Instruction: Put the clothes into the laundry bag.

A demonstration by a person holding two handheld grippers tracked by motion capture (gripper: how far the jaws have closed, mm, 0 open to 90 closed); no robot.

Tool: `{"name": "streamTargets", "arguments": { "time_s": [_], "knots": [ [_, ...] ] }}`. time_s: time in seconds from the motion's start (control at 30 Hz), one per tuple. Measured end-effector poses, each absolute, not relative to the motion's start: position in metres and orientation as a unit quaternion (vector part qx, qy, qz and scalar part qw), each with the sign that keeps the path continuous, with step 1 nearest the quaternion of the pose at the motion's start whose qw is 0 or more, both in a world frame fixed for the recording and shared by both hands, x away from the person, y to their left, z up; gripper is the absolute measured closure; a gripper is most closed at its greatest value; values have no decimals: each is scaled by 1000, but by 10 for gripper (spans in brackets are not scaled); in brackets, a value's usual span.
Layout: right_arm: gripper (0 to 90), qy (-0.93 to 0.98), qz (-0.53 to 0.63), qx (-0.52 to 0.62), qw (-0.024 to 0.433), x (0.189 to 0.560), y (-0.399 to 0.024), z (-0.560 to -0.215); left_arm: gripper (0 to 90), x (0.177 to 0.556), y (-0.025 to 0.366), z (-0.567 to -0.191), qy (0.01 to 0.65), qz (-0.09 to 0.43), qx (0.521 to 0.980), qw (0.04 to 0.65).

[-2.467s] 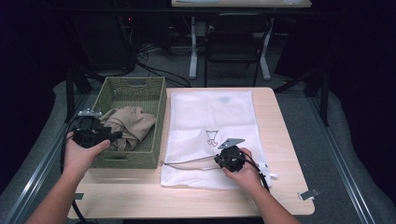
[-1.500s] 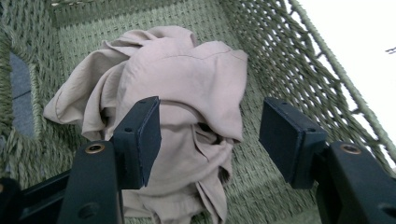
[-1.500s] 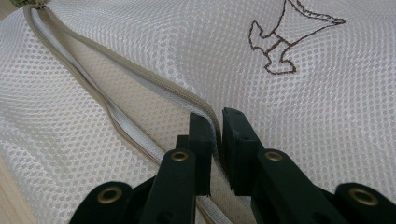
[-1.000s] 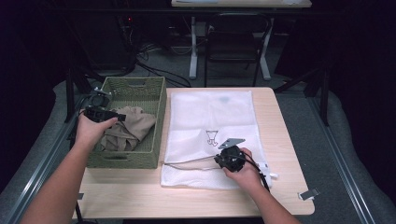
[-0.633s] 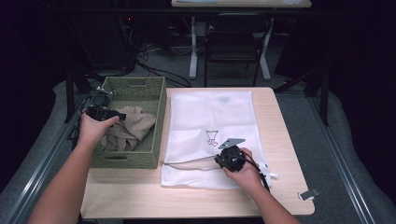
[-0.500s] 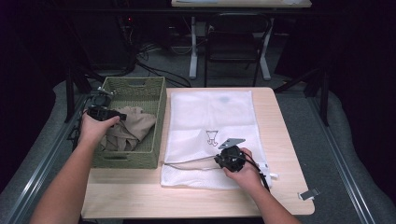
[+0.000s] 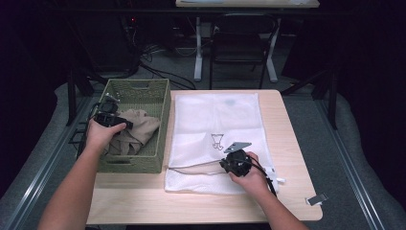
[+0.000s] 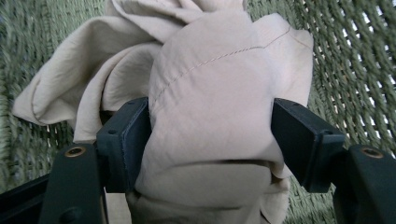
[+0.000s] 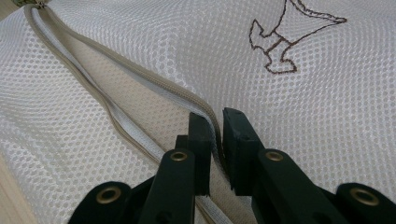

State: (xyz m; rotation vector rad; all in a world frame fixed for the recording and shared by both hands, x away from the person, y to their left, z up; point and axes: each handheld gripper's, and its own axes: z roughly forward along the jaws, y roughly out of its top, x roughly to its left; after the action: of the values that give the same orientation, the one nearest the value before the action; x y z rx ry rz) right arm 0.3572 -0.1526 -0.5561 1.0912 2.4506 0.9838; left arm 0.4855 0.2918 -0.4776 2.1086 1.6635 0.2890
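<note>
A crumpled beige cloth [image 7: 139,130] lies in the green woven basket [image 7: 163,120] at the table's left. My left gripper [image 7: 114,120] reaches into the basket from its left side. In the left gripper view its jaws stand wide apart on either side of a bulge of the beige cloth [image 8: 210,70], so the left gripper [image 8: 212,135] is open around it. A white mesh laundry bag [image 7: 220,115] lies flat beside the basket. My right gripper [image 7: 231,165] is shut on the bag's zipper edge [image 9: 116,79], pinched between the right gripper's [image 9: 215,126] jaws, and the bag's mouth gapes slightly.
The basket's woven wall [image 8: 355,46] rises close behind the cloth. A small grey clip [image 7: 317,199] lies near the table's front right corner. Bare wood [image 7: 289,129] runs along the bag's right side. A chair [image 7: 239,43] stands beyond the table.
My left gripper has moved from the basket's near left to farther back and over the beige cloth, jaws now around it. The right gripper has stayed on the zipper edge.
</note>
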Motion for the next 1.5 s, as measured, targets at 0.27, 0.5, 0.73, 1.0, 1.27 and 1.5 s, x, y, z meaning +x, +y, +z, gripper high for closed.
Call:
{"name": "streamTargets", "arguments": {
  "time_s": [0.27,0.5,0.73,1.0,1.27,1.5],
  "knots": [
    [816,849,340,379,141,357,-152,-556,292,491,290,-488,607,92,761,212],
    [816,849,341,378,141,357,-153,-556,290,494,287,-493,610,90,760,204],
    [815,849,341,377,142,357,-153,-556,277,498,288,-500,620,85,754,202],
    [815,848,343,379,140,357,-153,-556,250,501,290,-509,627,64,752,193],
    [814,848,343,379,141,357,-153,-556,237,501,291,-514,629,55,751,194],
    [812,848,344,379,140,357,-153,-556,236,500,291,-519,627,57,754,185]
  ]
}}
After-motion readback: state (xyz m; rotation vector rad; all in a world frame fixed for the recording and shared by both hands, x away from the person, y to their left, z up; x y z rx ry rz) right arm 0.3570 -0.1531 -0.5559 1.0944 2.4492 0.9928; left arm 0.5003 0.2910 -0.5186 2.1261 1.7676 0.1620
